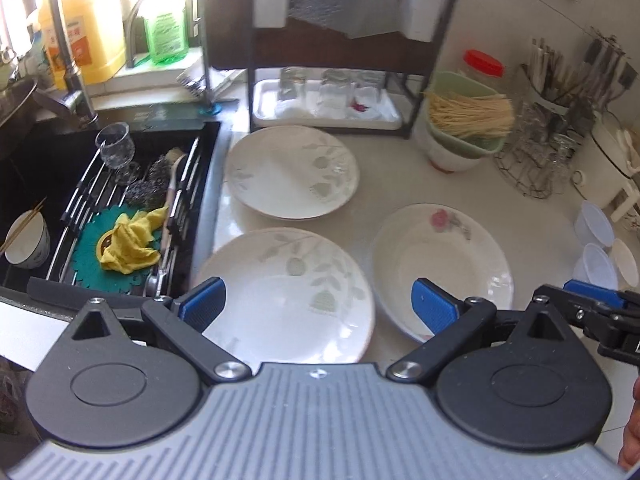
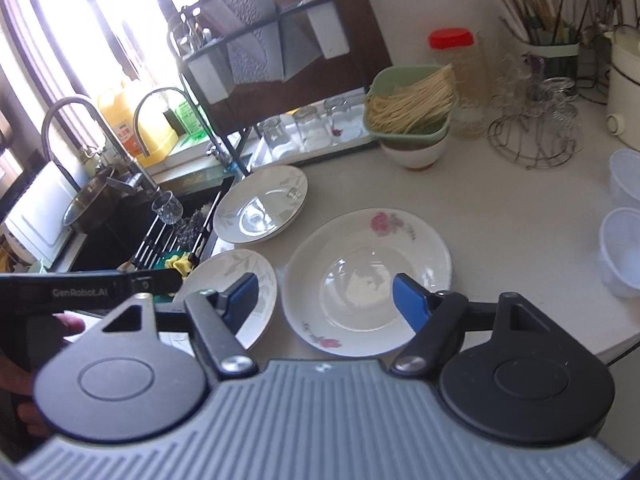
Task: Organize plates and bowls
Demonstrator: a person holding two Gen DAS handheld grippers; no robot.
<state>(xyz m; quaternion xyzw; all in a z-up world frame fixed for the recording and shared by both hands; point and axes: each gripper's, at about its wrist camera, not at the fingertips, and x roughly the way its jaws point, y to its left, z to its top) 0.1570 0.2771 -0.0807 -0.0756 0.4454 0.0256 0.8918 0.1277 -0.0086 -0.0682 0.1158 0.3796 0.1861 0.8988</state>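
Observation:
Three white plates lie on the pale counter. A leaf-patterned plate [image 1: 286,292] [image 2: 234,292] is nearest the sink, a second leaf-patterned plate [image 1: 291,172] [image 2: 262,204] lies behind it, and a rose-patterned plate [image 1: 442,266] [image 2: 366,276] lies to their right. My left gripper [image 1: 318,304] is open and empty, hovering above the near leaf plate. My right gripper [image 2: 326,298] is open and empty above the rose plate's near left rim; its tips also show in the left wrist view [image 1: 596,296]. A small white bowl [image 1: 28,240] with chopsticks sits in the sink.
A black sink [image 1: 36,160] with a drying rack, a glass [image 1: 115,146], scrubbers and a yellow cloth [image 1: 128,242] lies left. A dark shelf rack [image 1: 332,56] with a tray of glasses stands behind the plates. A green basket of noodles [image 2: 410,108] on a bowl, a wire stand [image 2: 534,140] and plastic cups [image 2: 622,248] are to the right.

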